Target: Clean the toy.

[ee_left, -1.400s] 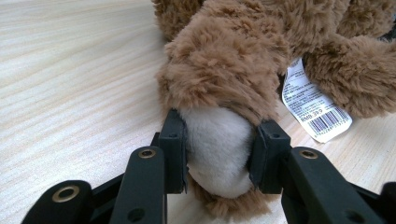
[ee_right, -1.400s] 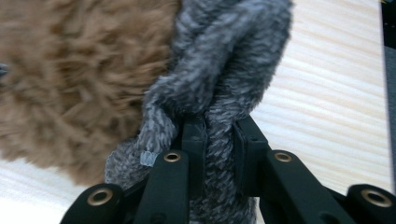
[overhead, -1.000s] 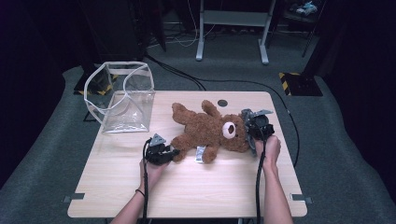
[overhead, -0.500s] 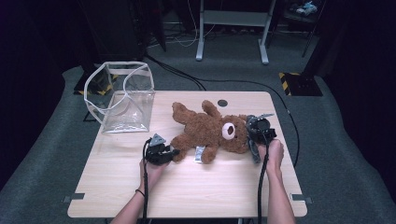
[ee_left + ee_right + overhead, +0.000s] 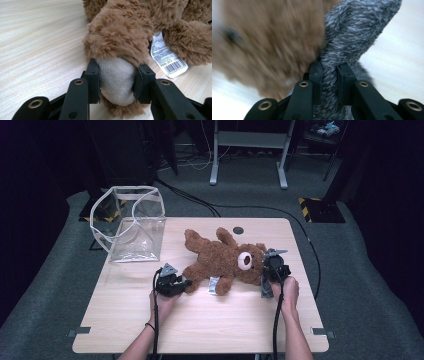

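A: Where is the teddy bear [image 5: 225,260]?

B: It lies across the middle of the wooden counter [image 5: 210,320], head toward the right edge, legs toward the left. A white tag [image 5: 168,56] with a barcode hangs beside one leg.

A: Left claw [image 5: 186,284]?

B: Clenched on the bear's foot. In the left gripper view both pads press the pale sole [image 5: 116,80], brown fur bulging above them.

A: Right claw [image 5: 329,75]?

B: Grasping a grey furry part of the bear [image 5: 354,32] by its head; the right gripper view is blurred, so I cannot tell exactly which part. The pads pinch it tight. In the high view this claw [image 5: 265,287] sits at the bear's head.

A: Other items?

B: A clear plastic bag [image 5: 132,225] with white trim stands open at the counter's far left corner, well apart from the bear.
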The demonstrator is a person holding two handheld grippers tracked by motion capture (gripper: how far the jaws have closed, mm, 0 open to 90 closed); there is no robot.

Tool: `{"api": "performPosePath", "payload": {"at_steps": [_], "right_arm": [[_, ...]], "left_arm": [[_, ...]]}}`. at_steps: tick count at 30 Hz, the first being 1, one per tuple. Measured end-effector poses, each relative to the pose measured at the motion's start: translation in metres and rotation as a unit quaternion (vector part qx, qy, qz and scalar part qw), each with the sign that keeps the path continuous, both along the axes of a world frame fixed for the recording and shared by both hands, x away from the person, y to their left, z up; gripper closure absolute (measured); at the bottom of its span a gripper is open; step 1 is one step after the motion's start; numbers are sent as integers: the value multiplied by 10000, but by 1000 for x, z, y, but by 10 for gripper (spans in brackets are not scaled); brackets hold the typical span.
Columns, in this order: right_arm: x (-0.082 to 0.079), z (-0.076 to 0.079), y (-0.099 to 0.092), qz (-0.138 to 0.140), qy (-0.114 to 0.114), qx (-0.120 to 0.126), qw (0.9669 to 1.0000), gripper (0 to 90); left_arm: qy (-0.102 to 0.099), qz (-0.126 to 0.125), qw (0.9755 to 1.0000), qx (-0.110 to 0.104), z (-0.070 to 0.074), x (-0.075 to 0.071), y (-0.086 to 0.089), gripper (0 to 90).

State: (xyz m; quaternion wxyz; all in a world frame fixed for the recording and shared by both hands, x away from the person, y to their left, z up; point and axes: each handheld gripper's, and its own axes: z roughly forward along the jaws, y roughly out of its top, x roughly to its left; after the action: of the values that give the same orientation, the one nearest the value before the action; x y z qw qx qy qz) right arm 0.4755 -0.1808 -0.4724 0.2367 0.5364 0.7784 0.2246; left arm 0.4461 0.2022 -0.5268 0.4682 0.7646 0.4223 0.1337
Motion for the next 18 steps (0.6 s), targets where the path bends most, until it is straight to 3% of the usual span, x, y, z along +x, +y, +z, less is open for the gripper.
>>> {"api": "performPosePath", "payload": {"at_steps": [2,4,6,13,18], "right_arm": [[-3,-8,-4,22,132,30,9999,773],[-7,-7,-5,-3,135,61,9999,771],[-10,1,-8,-13,-20,62,10000,770],[-28,35,-9,22,-627,429,9971,762],[-38,42,-12,96,-814,583,9949,759]], "left_arm": [[0,0,10000,7,0,0,0,627],[0,1,10000,7,0,0,0,627],[1,5,10000,5,0,0,0,627],[-11,27,10000,6,0,0,0,611],[8,59,9999,127,2,-2,0,448]]}}
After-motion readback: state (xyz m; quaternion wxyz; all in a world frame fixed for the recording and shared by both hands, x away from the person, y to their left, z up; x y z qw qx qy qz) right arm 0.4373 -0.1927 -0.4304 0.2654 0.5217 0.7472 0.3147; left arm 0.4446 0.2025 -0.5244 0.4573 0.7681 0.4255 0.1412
